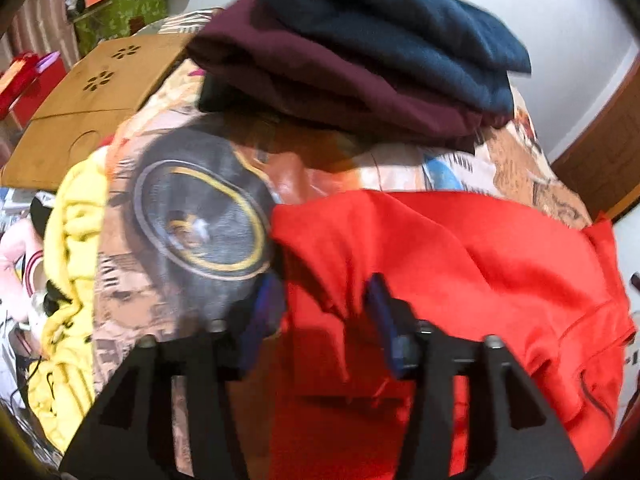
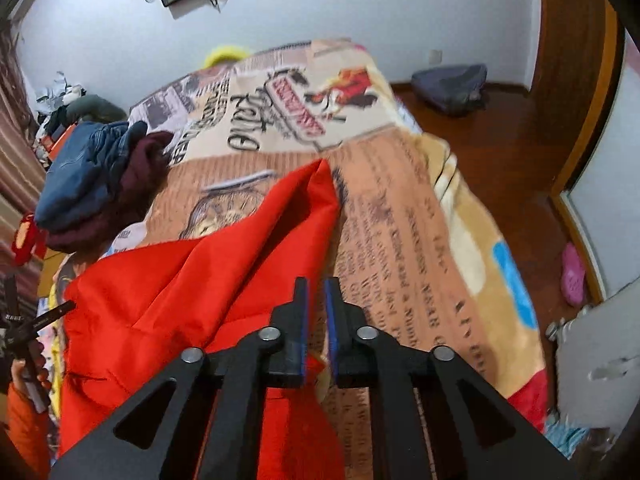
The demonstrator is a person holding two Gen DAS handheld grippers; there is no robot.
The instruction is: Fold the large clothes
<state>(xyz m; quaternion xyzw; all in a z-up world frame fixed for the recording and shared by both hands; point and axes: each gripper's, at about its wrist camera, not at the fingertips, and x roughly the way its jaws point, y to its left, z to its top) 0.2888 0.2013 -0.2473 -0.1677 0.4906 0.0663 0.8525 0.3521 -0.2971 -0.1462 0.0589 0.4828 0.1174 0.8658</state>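
A large red garment [image 1: 460, 264] lies rumpled on the printed blanket [image 1: 192, 208] covering the bed. My left gripper [image 1: 320, 300] is open, its blue-padded fingers standing either side of a raised fold at the garment's left edge. In the right wrist view the red garment [image 2: 224, 252] stretches from the lower left to a pointed corner mid-bed. My right gripper [image 2: 316, 300] has its jaws nearly together with a scrap of red cloth showing between the pads low down; it appears shut on the garment's edge.
A folded stack, dark blue [image 1: 392, 28] on maroon [image 1: 320, 84], sits at the far side of the bed. A yellow garment [image 1: 72, 264] lies at the left. A wooden lap table [image 1: 88, 108] stands beyond. Wood floor [image 2: 520, 152] and a pink slipper [image 2: 573, 272] lie at the right.
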